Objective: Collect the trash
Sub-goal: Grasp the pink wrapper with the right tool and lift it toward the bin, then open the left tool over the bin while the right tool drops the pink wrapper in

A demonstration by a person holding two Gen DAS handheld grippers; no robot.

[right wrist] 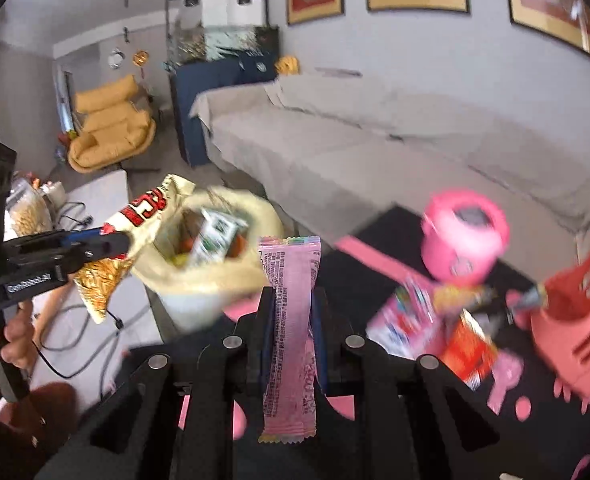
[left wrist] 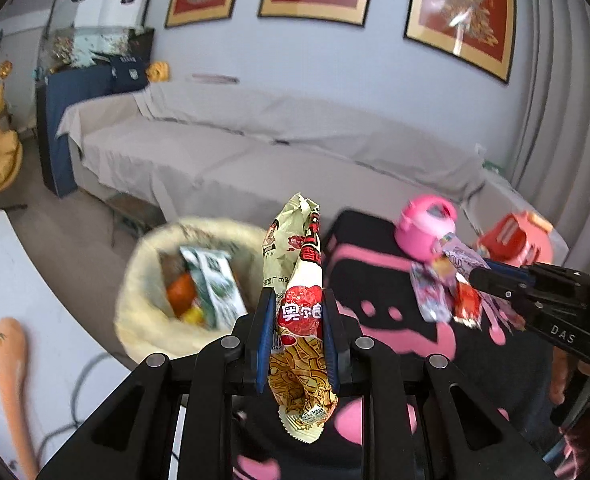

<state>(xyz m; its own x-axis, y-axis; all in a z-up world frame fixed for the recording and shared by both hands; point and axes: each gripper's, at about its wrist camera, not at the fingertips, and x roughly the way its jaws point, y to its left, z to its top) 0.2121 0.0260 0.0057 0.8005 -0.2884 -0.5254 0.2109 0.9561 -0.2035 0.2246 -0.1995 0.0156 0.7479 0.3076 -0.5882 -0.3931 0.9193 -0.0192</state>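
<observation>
**Two wrappers in the air, bin waiting just off the desk**

Both tools are loaded. The left tool (left wrist: 297, 320) is clamped on a crumpled snack bag (left wrist: 301, 312), cream and red with a noodle picture, held upright between the blue pads. The right tool (right wrist: 293, 320) is pinched shut on a long pink wrapper (right wrist: 291, 320), which stands on end with its tail hanging below the fingers.

The bin (left wrist: 143, 280), lined with a pale bag, stands on the floor just beside the black-and-pink desk (left wrist: 375, 276), with a carton and some orange scraps already in it. From the right-hand view the snack bag hangs close to the bin's rim, nearer than the pink wrapper does.

I'd judge this the carrying step: both pieces lifted, neither dropped yet. Next, each tool needs to be brought over the bin's mouth and opened, the left one likely first.

More wrappers (right wrist: 435, 320) lie on the desk near a pink toy pot (right wrist: 465, 236) and a red toy (right wrist: 575, 320), so more trips look necessary.
</observation>
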